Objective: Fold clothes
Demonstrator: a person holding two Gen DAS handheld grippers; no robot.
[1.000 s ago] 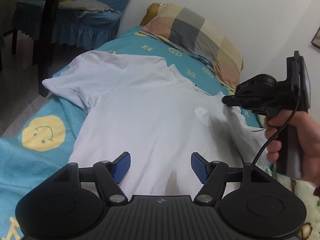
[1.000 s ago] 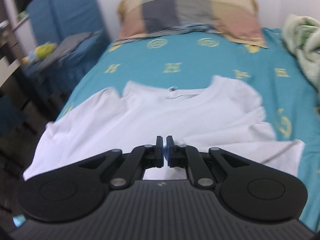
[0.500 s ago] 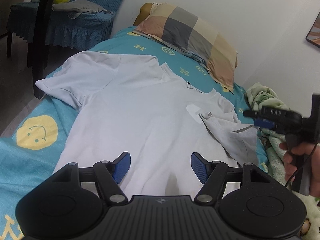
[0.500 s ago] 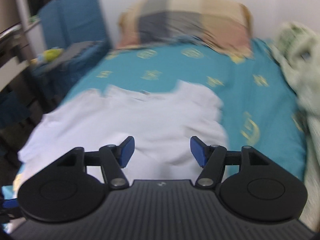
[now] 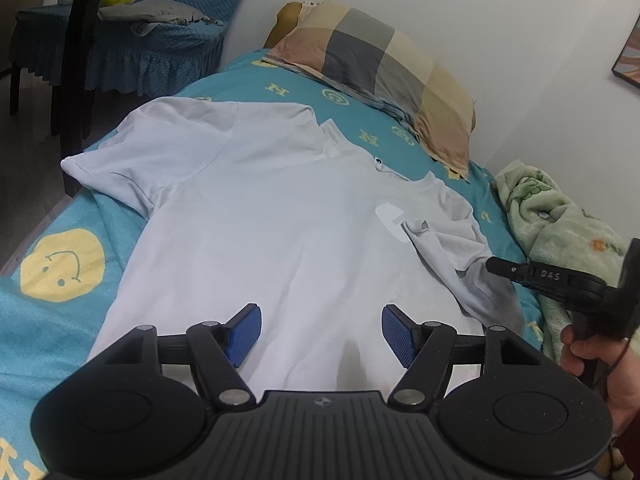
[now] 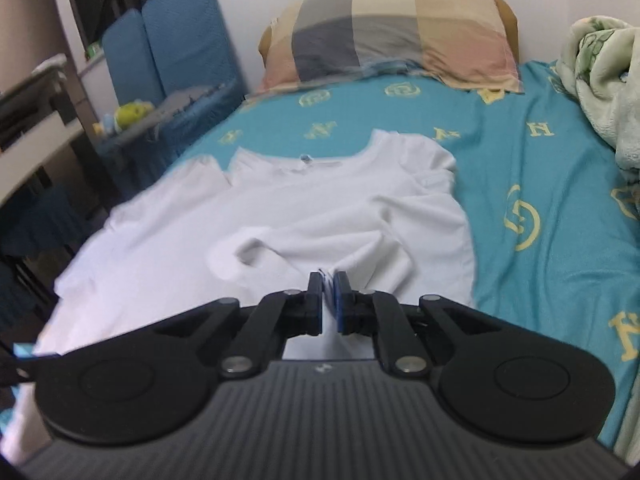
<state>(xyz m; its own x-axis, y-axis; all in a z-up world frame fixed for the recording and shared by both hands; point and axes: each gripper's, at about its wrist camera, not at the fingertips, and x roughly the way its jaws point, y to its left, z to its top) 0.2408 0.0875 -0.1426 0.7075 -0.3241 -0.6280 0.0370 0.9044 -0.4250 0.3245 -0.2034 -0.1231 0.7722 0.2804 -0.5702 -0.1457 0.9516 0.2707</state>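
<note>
Left wrist view: T-shirt (image 5: 260, 216) lengthwise along bed (image 5: 52, 320), collar toward pillow (image 5: 380, 64).

A white short-sleeved cotton T-shirt (image 5: 256, 216) lies flat on the teal patterned bedsheet (image 5: 60, 320), one sleeve folded inward. The left gripper (image 5: 321, 330) hovers above its hem, blue pads apart. The right gripper (image 5: 494, 265) meets the folded sleeve near the bed's right edge.

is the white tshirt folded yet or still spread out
Mostly spread: the white t-shirt lies flat on the bed, only its right sleeve turned in over the chest.
</note>
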